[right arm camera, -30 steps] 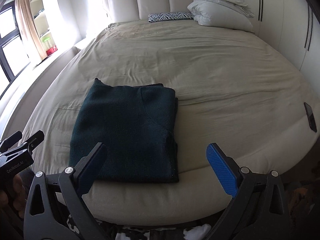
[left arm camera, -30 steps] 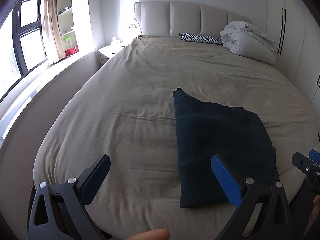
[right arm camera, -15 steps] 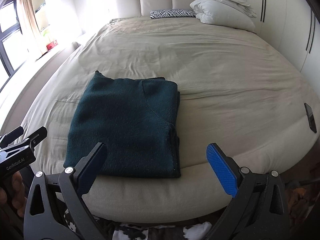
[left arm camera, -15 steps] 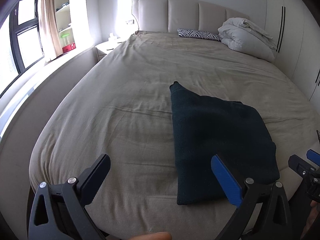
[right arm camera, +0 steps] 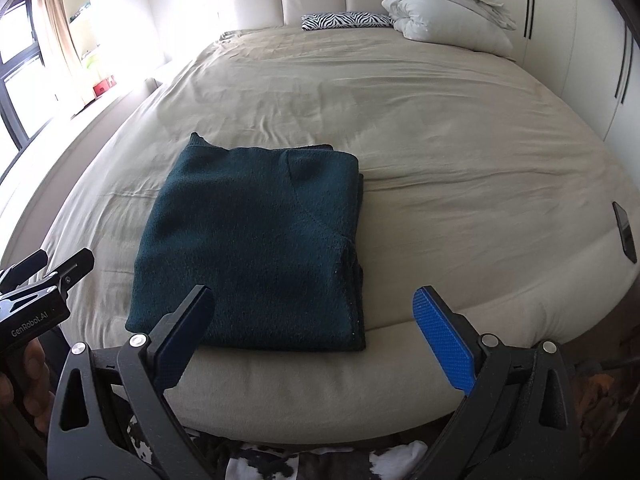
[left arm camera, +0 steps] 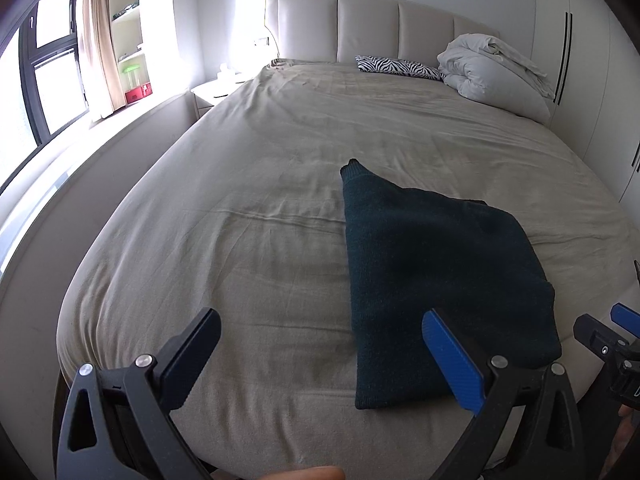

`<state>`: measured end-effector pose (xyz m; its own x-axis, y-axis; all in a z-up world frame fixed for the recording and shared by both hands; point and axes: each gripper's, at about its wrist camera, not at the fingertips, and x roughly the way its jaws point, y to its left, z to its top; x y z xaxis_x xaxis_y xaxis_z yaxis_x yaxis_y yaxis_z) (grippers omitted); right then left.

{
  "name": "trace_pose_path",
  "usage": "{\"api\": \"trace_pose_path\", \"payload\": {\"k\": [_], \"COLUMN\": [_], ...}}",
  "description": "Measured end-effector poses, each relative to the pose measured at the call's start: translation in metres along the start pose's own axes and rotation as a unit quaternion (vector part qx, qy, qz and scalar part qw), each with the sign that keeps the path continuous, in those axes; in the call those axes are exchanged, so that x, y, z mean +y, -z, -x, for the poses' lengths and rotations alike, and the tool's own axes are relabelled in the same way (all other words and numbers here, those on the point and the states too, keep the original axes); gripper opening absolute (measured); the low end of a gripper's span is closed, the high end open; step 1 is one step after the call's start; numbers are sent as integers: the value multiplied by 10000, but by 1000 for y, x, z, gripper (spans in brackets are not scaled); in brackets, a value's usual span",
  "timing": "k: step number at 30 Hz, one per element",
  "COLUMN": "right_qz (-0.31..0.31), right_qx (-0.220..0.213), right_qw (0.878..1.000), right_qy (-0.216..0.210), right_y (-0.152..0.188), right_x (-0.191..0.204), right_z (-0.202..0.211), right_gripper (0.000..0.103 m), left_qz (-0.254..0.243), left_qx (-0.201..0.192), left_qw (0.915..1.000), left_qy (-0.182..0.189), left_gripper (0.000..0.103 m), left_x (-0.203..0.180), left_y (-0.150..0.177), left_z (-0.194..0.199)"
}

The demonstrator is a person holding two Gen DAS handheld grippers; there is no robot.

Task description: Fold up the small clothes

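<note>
A dark green knitted sweater lies folded into a flat rectangle on the beige bed sheet, near the bed's front edge. My left gripper hangs wide open before the bed, left of the sweater's near corner, and holds nothing. My right gripper is also wide open and empty, just short of the sweater's near edge. Each gripper shows at the rim of the other's view: the right gripper and the left gripper.
A zebra-print pillow and a bundled white duvet lie by the headboard. A dark phone rests on the bed's right edge. Black-and-white cloth lies on the floor below. Windows and a nightstand stand to the left.
Both grippers have drawn back a little and tilted up, so the sweater sits slightly lower and farther in view. The sweater has not moved.
</note>
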<state>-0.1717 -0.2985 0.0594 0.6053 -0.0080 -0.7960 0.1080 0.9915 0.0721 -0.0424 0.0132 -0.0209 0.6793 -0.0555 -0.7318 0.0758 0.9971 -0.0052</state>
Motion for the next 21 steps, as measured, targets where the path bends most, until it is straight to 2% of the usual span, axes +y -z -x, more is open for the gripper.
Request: {"api": "trace_pose_path", "payload": {"k": [21], "right_qz": [-35], "right_qx": [60], "right_qw": [10000], "right_qy": [-25], "right_y": [5], "right_x": [1], "right_z": [-4], "right_gripper": [101], "left_qz": [19], "left_qx": [20], "left_qw": [10000], "left_qy": [9], "left_gripper": [103], "left_x": [0], "left_y": [1], "left_z": [0]}}
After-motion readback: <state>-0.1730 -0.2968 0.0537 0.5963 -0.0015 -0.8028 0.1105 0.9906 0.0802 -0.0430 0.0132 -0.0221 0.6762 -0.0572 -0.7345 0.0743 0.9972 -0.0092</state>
